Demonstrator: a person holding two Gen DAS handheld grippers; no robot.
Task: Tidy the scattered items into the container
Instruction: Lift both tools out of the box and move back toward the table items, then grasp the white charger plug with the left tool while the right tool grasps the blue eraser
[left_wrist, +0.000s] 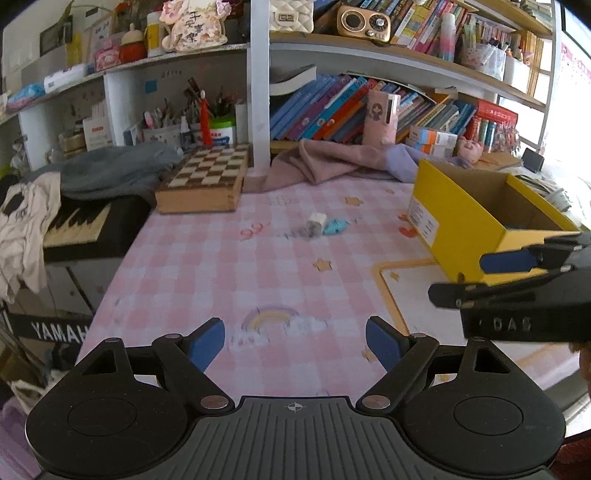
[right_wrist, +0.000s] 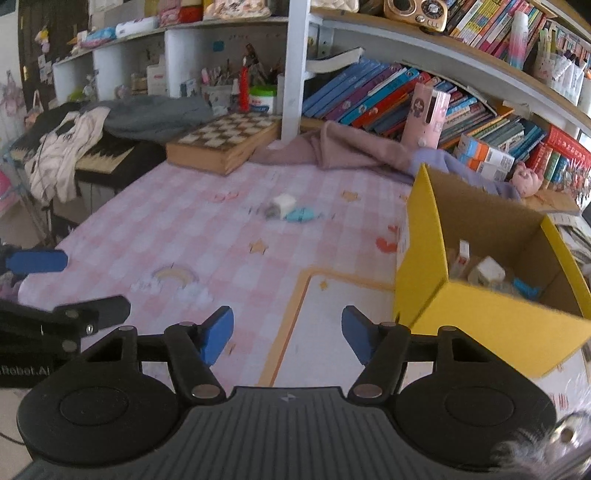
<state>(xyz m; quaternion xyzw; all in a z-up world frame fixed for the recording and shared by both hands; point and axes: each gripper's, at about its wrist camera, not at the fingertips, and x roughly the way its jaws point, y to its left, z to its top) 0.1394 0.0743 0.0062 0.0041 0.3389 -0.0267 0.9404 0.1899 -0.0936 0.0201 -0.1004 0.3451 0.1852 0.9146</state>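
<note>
I hold my left gripper (left_wrist: 295, 345) and right gripper (right_wrist: 287, 334) low in frame, both wide apart and empty, aimed at the white block (left_wrist: 317, 220) and blue piece (left_wrist: 334, 226) mid-table, the yellow box (right_wrist: 421, 258) waiting at right.

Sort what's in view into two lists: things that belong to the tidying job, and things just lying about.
Job:
- yellow box, the container, some items already inside
- white block on the table
- light blue item beside it
- small grey item by the block

Lying about:
- chessboard box
- pink cloth
- keyboard
- shelf books
</note>
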